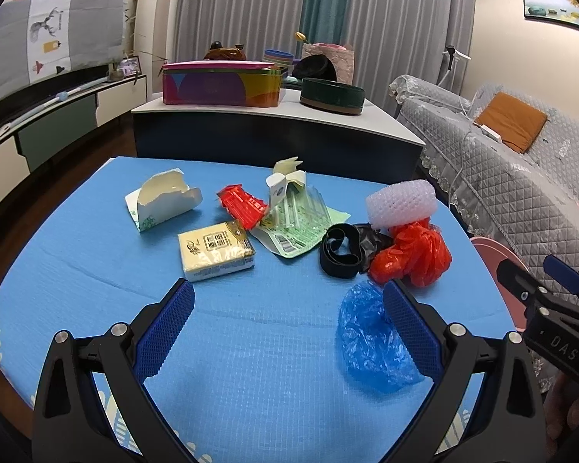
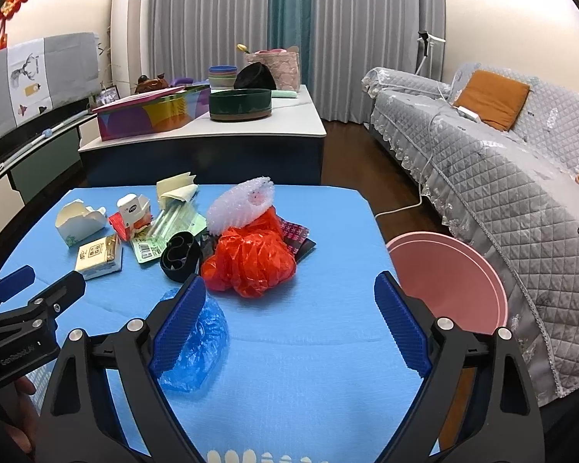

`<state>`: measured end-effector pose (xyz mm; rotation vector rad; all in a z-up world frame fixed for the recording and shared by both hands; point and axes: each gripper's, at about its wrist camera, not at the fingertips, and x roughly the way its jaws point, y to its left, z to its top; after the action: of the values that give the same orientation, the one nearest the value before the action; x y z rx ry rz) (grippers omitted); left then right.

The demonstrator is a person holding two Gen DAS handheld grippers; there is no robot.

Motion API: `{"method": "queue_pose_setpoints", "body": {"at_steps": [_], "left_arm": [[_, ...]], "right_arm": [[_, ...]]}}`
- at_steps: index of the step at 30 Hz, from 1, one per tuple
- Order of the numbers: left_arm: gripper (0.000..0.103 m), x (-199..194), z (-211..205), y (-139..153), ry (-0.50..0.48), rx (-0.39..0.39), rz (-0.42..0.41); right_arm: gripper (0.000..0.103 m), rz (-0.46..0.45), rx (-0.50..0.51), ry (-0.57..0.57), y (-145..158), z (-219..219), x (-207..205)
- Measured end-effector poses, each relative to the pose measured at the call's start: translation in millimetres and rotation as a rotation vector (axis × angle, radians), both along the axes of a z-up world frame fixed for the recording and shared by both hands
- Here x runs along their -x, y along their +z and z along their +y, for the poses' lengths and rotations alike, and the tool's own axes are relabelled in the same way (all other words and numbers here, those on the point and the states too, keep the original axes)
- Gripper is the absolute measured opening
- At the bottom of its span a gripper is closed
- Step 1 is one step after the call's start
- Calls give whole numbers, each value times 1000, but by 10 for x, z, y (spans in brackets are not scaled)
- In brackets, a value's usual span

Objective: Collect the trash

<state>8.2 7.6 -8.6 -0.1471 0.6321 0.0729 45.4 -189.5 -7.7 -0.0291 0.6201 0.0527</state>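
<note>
while both grippers' fingers gape empty, pink bin [image 2: 459, 270] interior hidden beside table, torn white box [image 1: 162, 200] empty

1. The blue table cover [image 1: 96, 270] looks like matt woven cloth with a fine grid.
2. The blue bag [image 1: 366, 347] near the front is thin, crinkled, glossy plastic; the red bag [image 2: 251, 262] is the same kind of film.
3. The bubble wrap [image 1: 401, 202], far right, is translucent and bumpy.
4. The torn box [image 1: 162, 202] at far left is matt card.
5. The tissue pack [image 1: 216, 250] has shiny wrapping.
6. The pink bin [image 2: 455, 277] is smooth matt plastic.
7. The left gripper [image 1: 289, 308] pads are ribbed blue.
</note>
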Motion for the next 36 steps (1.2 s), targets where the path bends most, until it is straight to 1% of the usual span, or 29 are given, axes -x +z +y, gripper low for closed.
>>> {"method": "queue_pose_setpoints", "body": {"at_steps": [3, 9, 19, 21, 25, 27, 30, 34, 36], "left_arm": [[95, -34, 24, -8, 17, -10, -4], [95, -195, 158, -104, 69, -6, 24], [95, -540, 416, -312, 169, 7, 82], [95, -638, 472, -391, 184, 12, 108], [95, -783, 562, -488, 218, 16, 135], [95, -862, 601, -556, 237, 24, 164], [95, -917, 634, -596, 245, 43, 181], [95, -988, 625, -601, 247, 24, 196], [95, -1035, 642, -634, 259, 10, 221]], "right_arm": [[88, 9, -12, 3, -30, 17, -93], [88, 29, -31, 17, -127, 70, -336], [89, 91, -53, 42, -353, 163, -735], [89, 111, -60, 38, -408, 164, -806], [89, 135, -67, 44, -481, 166, -890], [89, 146, -69, 48, -512, 164, -917], [89, 159, -61, 56, -569, 175, -956], [89, 171, -60, 56, -609, 168, -1003], [88, 175, -61, 56, -615, 166, -1021]]}}
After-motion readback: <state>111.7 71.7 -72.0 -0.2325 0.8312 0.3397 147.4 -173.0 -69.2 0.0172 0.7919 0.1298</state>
